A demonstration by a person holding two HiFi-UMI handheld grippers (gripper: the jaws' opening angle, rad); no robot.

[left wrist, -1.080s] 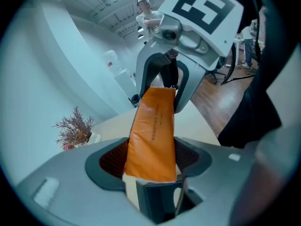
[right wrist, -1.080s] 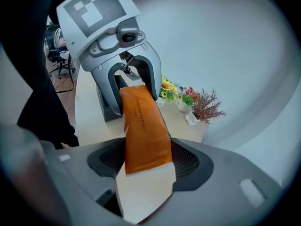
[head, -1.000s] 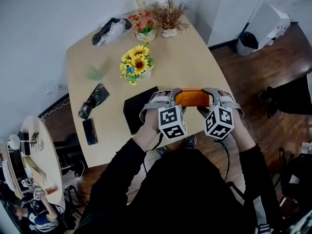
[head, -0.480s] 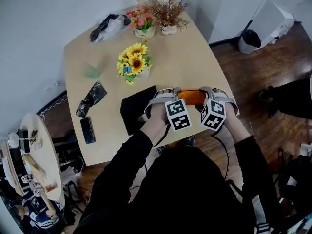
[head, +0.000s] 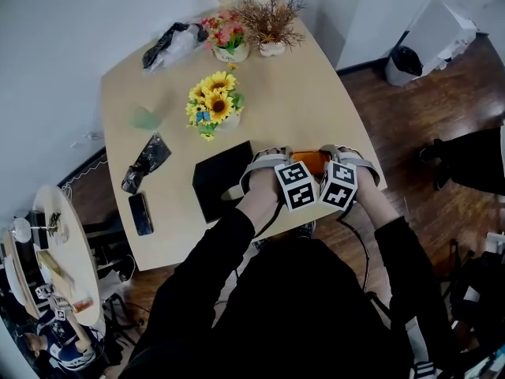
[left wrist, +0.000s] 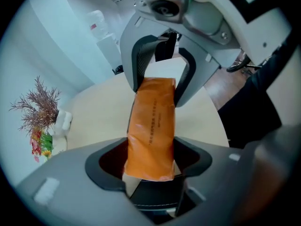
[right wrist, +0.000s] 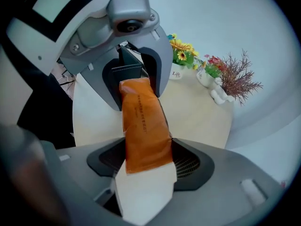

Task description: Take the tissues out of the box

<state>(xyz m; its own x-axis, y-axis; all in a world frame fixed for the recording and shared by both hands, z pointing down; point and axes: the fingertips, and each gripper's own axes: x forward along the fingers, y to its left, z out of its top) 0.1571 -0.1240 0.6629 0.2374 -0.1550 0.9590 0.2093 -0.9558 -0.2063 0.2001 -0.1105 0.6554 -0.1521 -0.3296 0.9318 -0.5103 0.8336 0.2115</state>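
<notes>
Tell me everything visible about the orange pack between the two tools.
The orange pack is a long, soft, slightly crinkled packet of glossy film, with a line of small dark print too small to read. A white end shows at the right tool, which clamps it; the left tool clamps the other end. It hangs over the near edge of the table; whether it touches that surface cannot be told.

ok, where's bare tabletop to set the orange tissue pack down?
Widest bare patch: table between sunflowers and right edge, beyond the orange tissue pack. Smaller one between phone and black box. Far edge is crowded: pink flowers, dried sprigs, black bag.
</notes>
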